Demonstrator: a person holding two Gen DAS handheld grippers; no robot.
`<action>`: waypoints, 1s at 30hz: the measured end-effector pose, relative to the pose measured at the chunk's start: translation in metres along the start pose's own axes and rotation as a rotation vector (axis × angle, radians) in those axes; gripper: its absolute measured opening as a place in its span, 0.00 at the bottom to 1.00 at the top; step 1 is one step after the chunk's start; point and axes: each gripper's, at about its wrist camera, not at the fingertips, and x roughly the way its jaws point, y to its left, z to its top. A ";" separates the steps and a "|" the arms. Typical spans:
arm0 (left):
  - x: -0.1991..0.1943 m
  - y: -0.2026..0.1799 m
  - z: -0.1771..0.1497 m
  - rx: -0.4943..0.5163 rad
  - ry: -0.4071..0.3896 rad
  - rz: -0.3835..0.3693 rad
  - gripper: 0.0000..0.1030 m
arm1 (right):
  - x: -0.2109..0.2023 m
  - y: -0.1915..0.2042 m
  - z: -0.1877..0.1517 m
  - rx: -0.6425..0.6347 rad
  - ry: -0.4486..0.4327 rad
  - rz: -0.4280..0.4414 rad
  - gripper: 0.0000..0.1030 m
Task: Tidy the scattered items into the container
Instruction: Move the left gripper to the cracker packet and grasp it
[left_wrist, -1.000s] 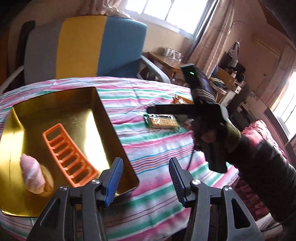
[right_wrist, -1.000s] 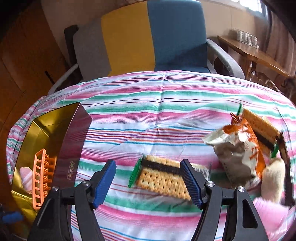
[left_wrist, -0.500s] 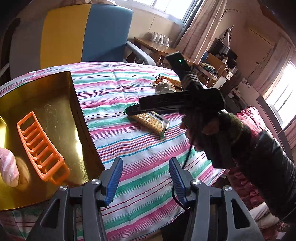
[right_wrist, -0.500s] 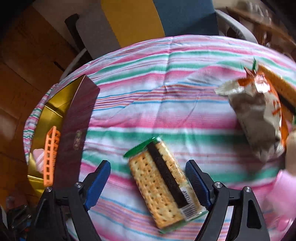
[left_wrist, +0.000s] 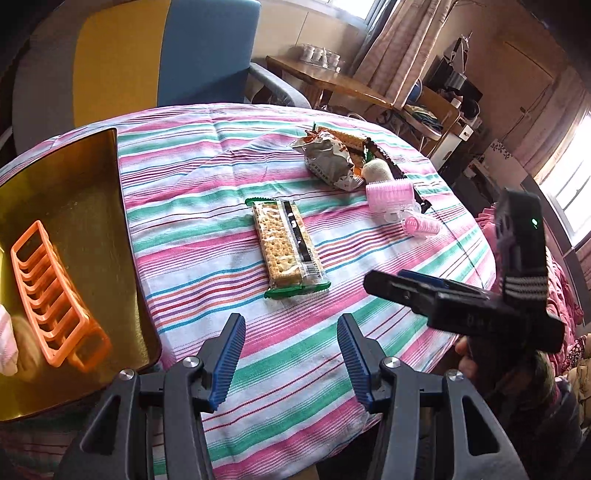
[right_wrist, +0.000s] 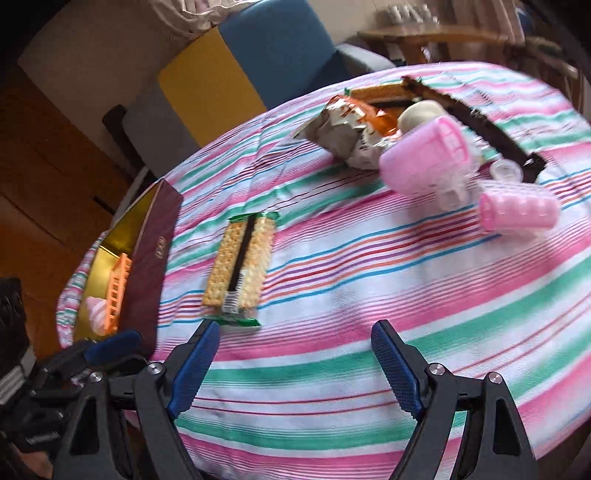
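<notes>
A gold-lined box (left_wrist: 74, 206) sits at the table's left; it holds an orange plastic rack (left_wrist: 55, 295) and a pink-white item (left_wrist: 7, 343). It also shows in the right wrist view (right_wrist: 151, 258). A cracker packet (left_wrist: 286, 247) lies mid-table, also in the right wrist view (right_wrist: 240, 266). Farther right lie a crumpled snack bag (left_wrist: 328, 158), two pink hair rollers (left_wrist: 391, 192) and a white roll. My left gripper (left_wrist: 291, 363) is open and empty over the near edge. My right gripper (right_wrist: 295, 373) is open and empty, near side of the packet; it shows in the left wrist view (left_wrist: 413, 284).
The table wears a striped cloth (left_wrist: 207, 184). A grey, yellow and blue armchair (left_wrist: 147, 55) stands behind it. A wooden side table (left_wrist: 325, 77) and cluttered shelves are at the back right. A dark comb-like strip (right_wrist: 491, 129) lies beside the rollers.
The right gripper has drawn back from over the cracker packet toward the near edge, empty. The left wrist view has swung right, so the box sits farther left.
</notes>
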 end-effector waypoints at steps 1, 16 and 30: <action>0.004 -0.002 0.004 0.006 0.003 0.014 0.51 | -0.005 0.000 -0.005 -0.023 -0.024 -0.050 0.83; 0.070 -0.022 0.055 0.058 0.063 0.171 0.53 | 0.006 0.002 -0.024 -0.063 -0.092 -0.143 1.00; 0.092 -0.017 0.052 0.048 0.093 0.173 0.56 | 0.015 0.017 -0.034 -0.158 -0.094 -0.230 1.00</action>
